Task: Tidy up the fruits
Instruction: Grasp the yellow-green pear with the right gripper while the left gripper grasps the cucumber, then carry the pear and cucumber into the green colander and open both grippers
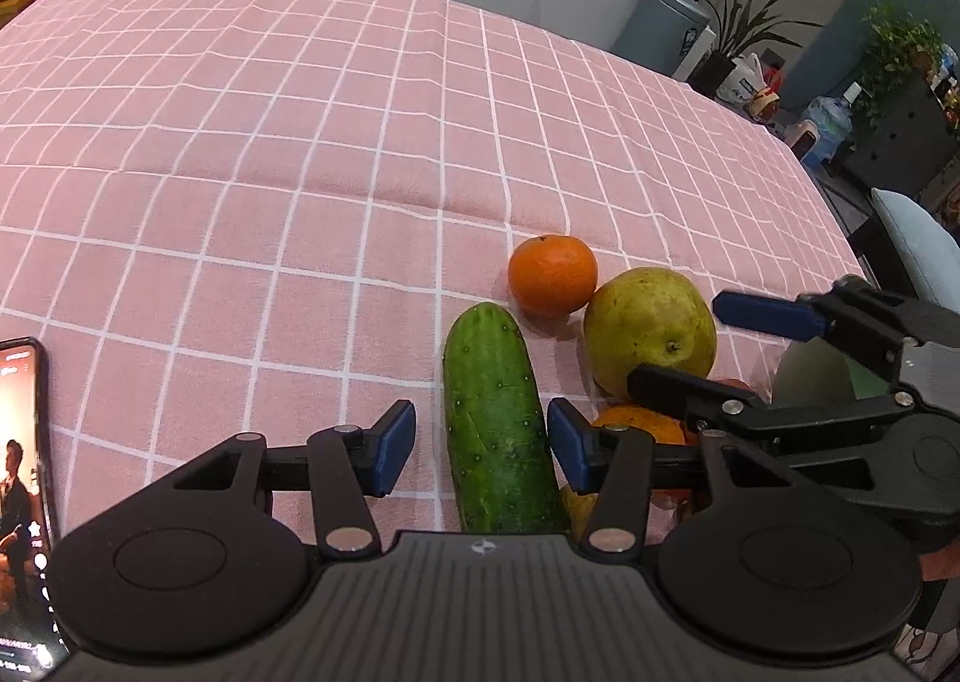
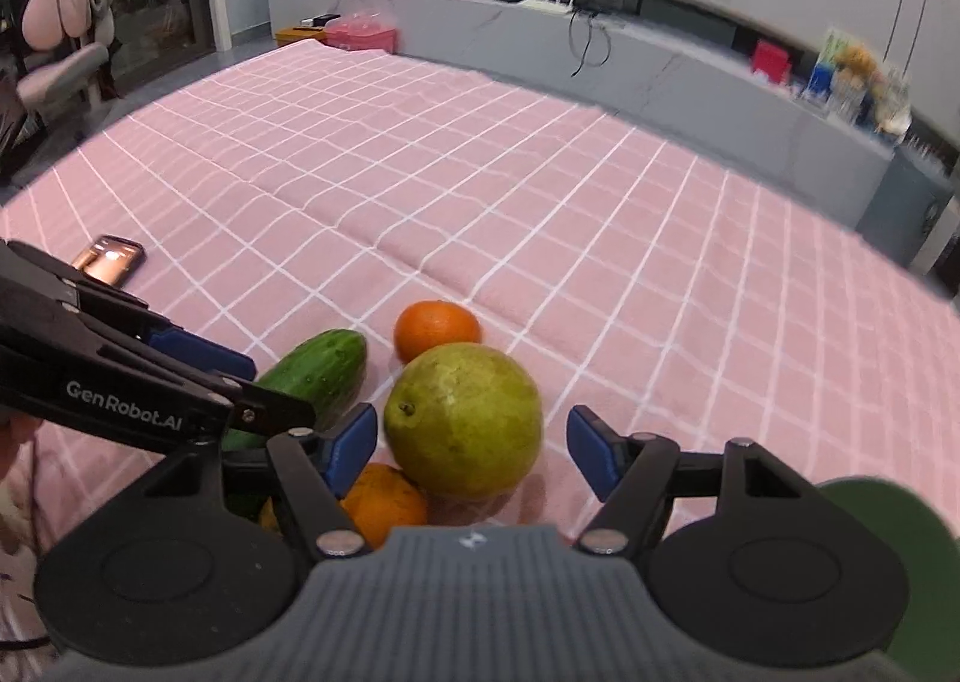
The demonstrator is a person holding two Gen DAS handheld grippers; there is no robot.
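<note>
A green cucumber (image 1: 497, 424) lies on the pink checked cloth (image 1: 300, 142), between the open fingers of my left gripper (image 1: 480, 448), nearer the right pad. A yellow-green pear (image 1: 649, 329) and an orange (image 1: 553, 274) sit beyond it; a second orange (image 1: 642, 425) is partly hidden behind the fingers. In the right wrist view the pear (image 2: 463, 419) sits between the open fingers of my right gripper (image 2: 474, 448), with the far orange (image 2: 437, 329), the cucumber (image 2: 324, 367) and the near orange (image 2: 384, 502) around it. Neither gripper holds anything.
A phone (image 1: 21, 502) with a lit screen lies at the left; it also shows in the right wrist view (image 2: 111, 257). A green round object (image 2: 888, 550) sits at the right edge. A grey counter (image 2: 600, 52) runs behind the table.
</note>
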